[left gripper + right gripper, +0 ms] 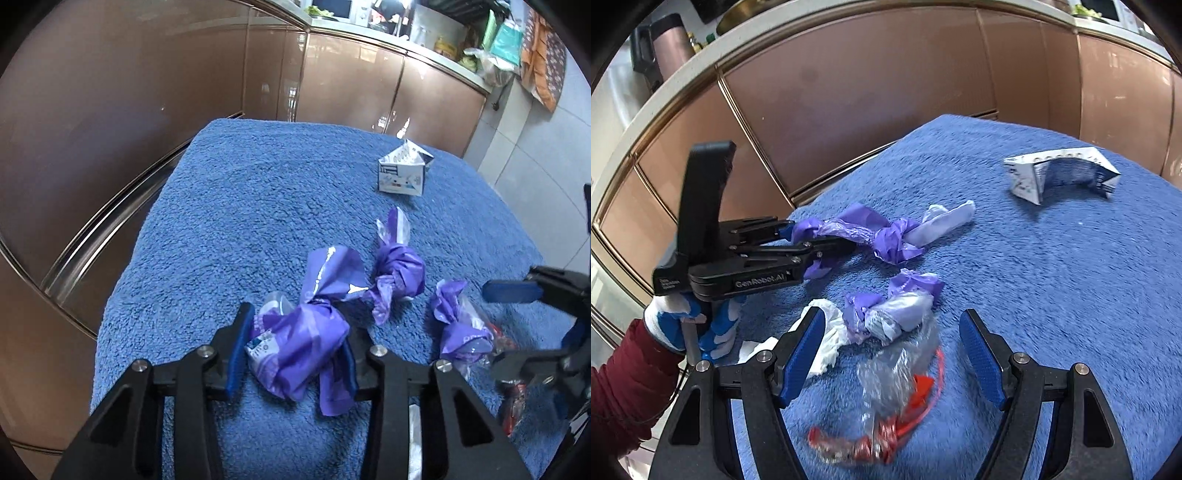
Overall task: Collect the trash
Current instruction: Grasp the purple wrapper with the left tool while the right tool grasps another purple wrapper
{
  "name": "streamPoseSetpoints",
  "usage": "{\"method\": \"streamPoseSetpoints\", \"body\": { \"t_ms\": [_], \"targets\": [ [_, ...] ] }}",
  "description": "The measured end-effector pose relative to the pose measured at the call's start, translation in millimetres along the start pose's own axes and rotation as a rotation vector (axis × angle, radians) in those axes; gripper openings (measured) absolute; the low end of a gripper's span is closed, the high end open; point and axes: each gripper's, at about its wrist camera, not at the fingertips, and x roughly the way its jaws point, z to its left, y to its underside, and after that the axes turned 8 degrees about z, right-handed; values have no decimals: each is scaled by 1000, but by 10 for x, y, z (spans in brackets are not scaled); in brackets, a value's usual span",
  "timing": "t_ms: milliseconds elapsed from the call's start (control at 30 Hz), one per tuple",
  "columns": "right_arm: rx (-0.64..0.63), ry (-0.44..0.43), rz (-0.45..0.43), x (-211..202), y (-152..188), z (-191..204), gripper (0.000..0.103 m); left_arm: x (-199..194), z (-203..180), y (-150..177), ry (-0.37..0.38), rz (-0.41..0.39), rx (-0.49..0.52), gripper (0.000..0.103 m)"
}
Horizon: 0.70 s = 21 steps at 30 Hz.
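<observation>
- We are clamping the left gripper [295, 343] on a purple wrapper [299, 350].
- We are holding the right gripper [892, 354] open over a clear wrapper [897, 373]; closing comes next.

blue towel [258, 206] – centre, covering the surface | brown cabinet doors [351, 81] – upper frame | microwave [334, 9] – top | dark jug [663, 46] – upper left

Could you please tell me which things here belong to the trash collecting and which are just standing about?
Job:
purple wrapper, pressed between the left gripper pads
knotted purple bag
clear red-printed wrapper, between the open right gripper pads
crushed carton

Lying about:
blue towel
microwave
thermos
</observation>
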Motion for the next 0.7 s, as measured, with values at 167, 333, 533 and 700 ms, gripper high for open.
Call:
{"method": "streamPoseSetpoints", "body": {
  "t_ms": [167, 333, 533, 700],
  "targets": [
    [-20, 2, 26, 145, -90, 4, 75, -16, 93, 17, 14, -17, -50, 38],
    [-21, -8, 51, 279, -180, -73, 62, -37, 130, 47, 19, -25, -70, 38],
    [-1, -27, 37, 302, -289, -194, 58, -49, 136, 67, 14, -26, -72, 37],
    [59, -21, 1, 219, -385, -451, 57, -38, 124, 46, 4, -27, -73, 37]
  ]
}}
